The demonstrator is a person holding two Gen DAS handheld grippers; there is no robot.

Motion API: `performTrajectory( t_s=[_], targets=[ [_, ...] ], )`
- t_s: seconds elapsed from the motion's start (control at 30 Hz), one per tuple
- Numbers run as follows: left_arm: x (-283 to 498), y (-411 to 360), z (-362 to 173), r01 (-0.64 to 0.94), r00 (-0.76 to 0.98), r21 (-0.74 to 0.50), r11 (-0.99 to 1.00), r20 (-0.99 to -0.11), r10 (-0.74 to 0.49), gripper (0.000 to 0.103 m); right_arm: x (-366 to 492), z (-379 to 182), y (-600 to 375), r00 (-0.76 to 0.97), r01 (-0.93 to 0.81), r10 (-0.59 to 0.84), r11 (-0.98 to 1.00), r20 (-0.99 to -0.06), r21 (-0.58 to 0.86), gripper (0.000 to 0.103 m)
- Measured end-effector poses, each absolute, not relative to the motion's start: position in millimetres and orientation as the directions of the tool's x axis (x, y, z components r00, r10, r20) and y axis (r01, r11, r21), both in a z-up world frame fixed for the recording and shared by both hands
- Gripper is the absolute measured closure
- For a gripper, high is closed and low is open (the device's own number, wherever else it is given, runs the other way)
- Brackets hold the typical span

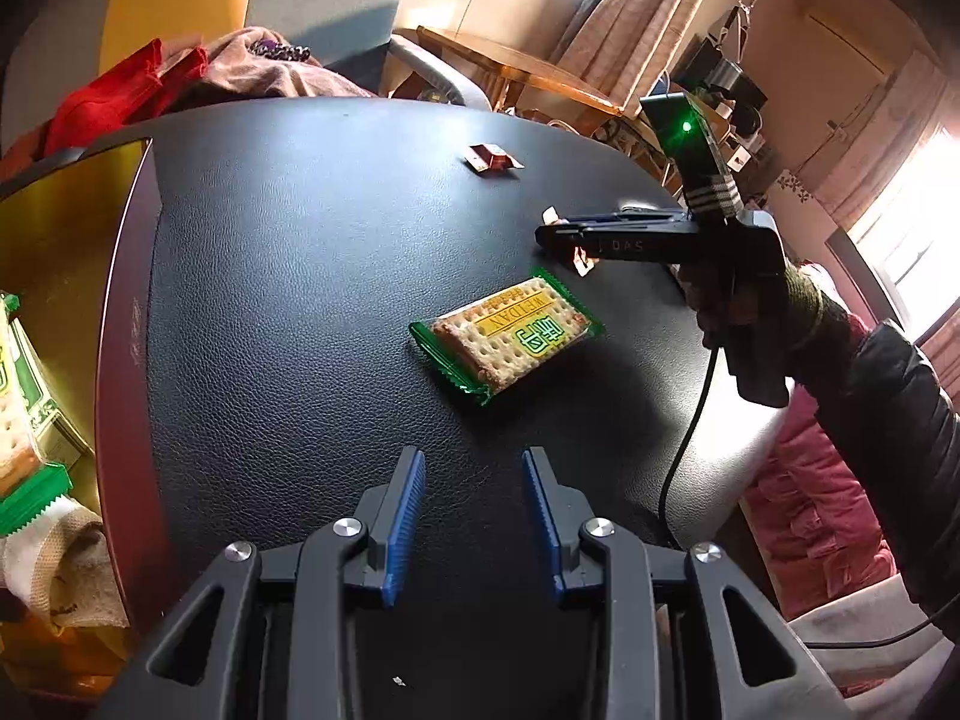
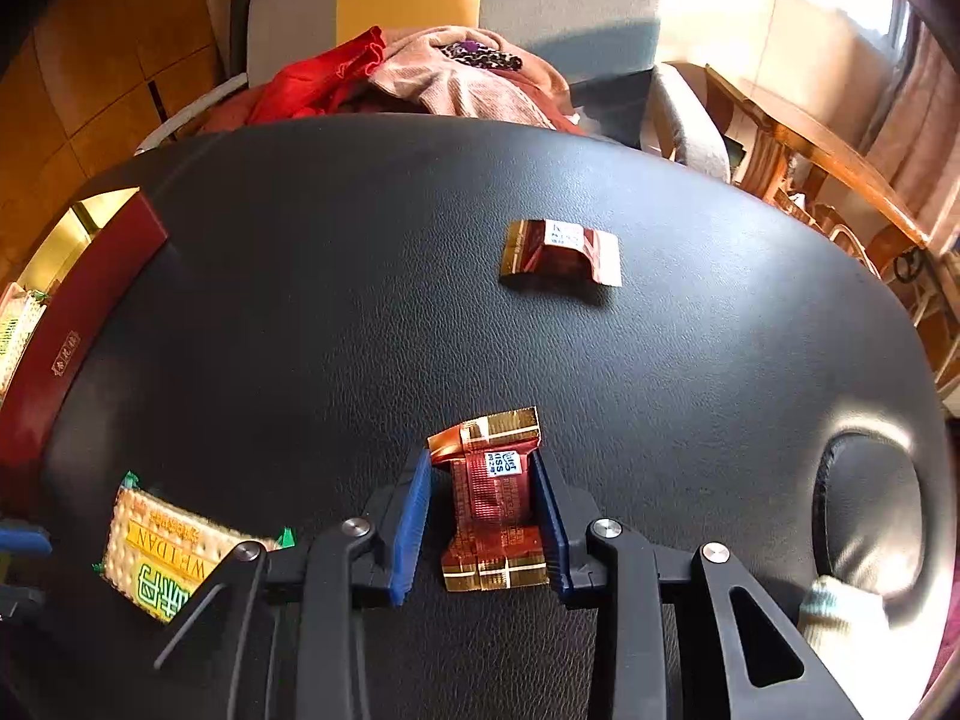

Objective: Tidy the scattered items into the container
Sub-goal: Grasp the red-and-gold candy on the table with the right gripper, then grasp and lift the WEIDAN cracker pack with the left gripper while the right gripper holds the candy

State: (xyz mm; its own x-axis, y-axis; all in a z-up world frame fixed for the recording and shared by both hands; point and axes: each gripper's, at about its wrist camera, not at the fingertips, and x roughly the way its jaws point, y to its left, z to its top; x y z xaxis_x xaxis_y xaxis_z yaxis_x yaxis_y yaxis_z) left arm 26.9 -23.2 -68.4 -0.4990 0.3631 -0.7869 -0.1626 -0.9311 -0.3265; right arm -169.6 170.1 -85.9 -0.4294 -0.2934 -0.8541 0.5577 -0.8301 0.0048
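A green cracker packet (image 1: pixel 507 339) (image 2: pixel 159 552) lies flat on the black leather table (image 1: pixel 300 300), just ahead of my left gripper (image 1: pixel 473 453), which is open with nothing between its blue pads. My right gripper (image 2: pixel 480 457) (image 1: pixel 564 234) is shut on a red and gold candy packet (image 2: pixel 498 498) (image 1: pixel 582 261), with a pad pressed against each side and the packet low over the table. A second red and gold candy packet (image 2: pixel 561 252) (image 1: pixel 493 157) lies farther back. The dark red box (image 1: pixel 129 300) (image 2: pixel 84 300) with a gold inside stands at the left and holds cracker packets (image 1: pixel 18 360).
A chair piled with red and pink clothes (image 2: pixel 420 72) stands behind the table. A wooden table (image 1: pixel 528 72) is at the back right. A person's dark sleeve (image 1: pixel 888 408) and a black cable (image 1: pixel 684 450) hang over the table's right edge.
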Motion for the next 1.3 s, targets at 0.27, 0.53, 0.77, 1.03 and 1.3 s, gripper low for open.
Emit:
performTrajectory(
  t_s=[0.27,0.53,0.77,1.03,1.3],
  targets=[
    [28,0,-57,-0.264,-0.493,-0.243,-0.933,-0.798,0.347,0.064,-103,-86,194,-0.476,0.447,-0.248,-0.895,-0.844,0.011,0.069],
    [-5,36,-37,-0.419,-0.488,-0.093,-0.903,-0.816,0.31,0.064,-41,-86,201,-0.499,0.371,-0.239,-0.927,-0.833,0.044,0.069],
    [-50,48,-54,-0.459,-0.399,-0.051,-0.887,-0.88,0.257,0.064,-29,-91,205,-0.515,0.33,-0.246,-0.941,-0.821,0.076,0.069],
    [-74,61,-70,-0.541,-0.342,-0.007,-0.841,-0.912,0.227,0.064,-26,-92,208,-0.52,0.331,-0.266,-0.939,-0.811,0.095,0.069],
    [-79,70,-70,-0.593,-0.331,-0.009,-0.805,-0.909,0.254,0.063,-26,-92,209,-0.519,0.332,-0.277,-0.937,-0.809,0.109,0.069]
  ],
)
